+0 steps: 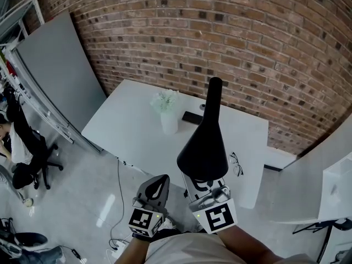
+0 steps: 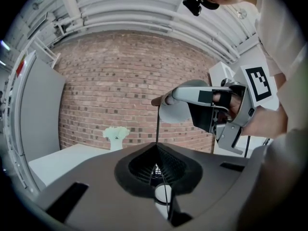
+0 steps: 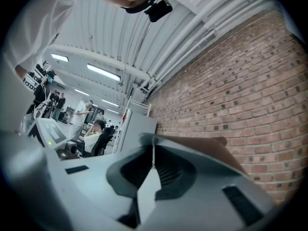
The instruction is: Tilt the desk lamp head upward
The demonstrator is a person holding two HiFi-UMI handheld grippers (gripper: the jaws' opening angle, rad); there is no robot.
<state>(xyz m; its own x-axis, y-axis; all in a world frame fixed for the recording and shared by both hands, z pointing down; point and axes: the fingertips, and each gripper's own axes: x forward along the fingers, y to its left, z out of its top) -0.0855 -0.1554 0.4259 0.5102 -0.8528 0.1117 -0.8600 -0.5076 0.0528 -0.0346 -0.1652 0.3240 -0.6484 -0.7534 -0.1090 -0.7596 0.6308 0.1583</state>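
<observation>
Pinching wide end of lamp head (image 1: 204, 142), right gripper (image 3: 154, 147) nearly closed, left gripper (image 2: 157, 146) shut, empty.

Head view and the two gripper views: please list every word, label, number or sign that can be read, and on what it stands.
No readable word, brand or number in any view.
Left gripper's cube, right gripper's cube: black-and-white square markers, patterns only.
Black cone-shaped desk lamp head: no print.
Red mark on grey upright panel: too small.

Black lamp head (image 1: 204, 147), white table (image 1: 124, 133), white vase (image 1: 169, 123); red-brown brick wall (image 1: 231, 43), pale mortar lines
</observation>
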